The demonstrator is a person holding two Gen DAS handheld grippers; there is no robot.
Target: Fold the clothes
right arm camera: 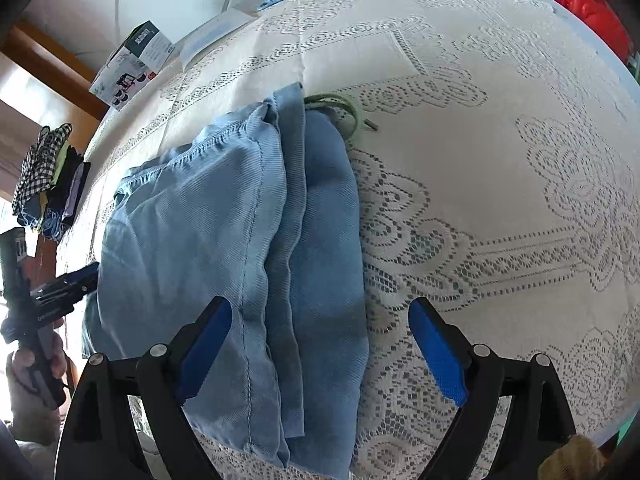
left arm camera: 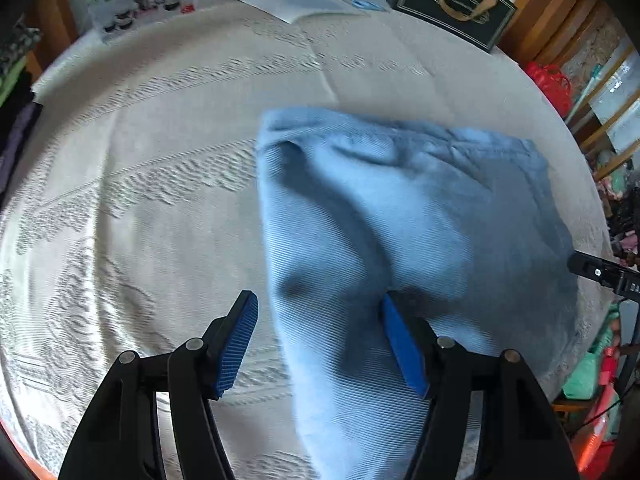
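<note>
Cloth (right arm camera: 224, 240) edge between parted right tongs (right arm camera: 320, 344)

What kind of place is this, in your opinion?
Probably a lived-in home: a table with a lace tablecloth, a pile of clothes at its edge, and wooden furniture with household clutter behind.

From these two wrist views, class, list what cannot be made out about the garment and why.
- Blue garment: its type is unclear, since folded layers hide its shape.
- Left wrist view: motion blur smears the garment's weave; the bottom edge cuts off its near end.
- Green drawstring: mostly tucked under the fabric.
</note>
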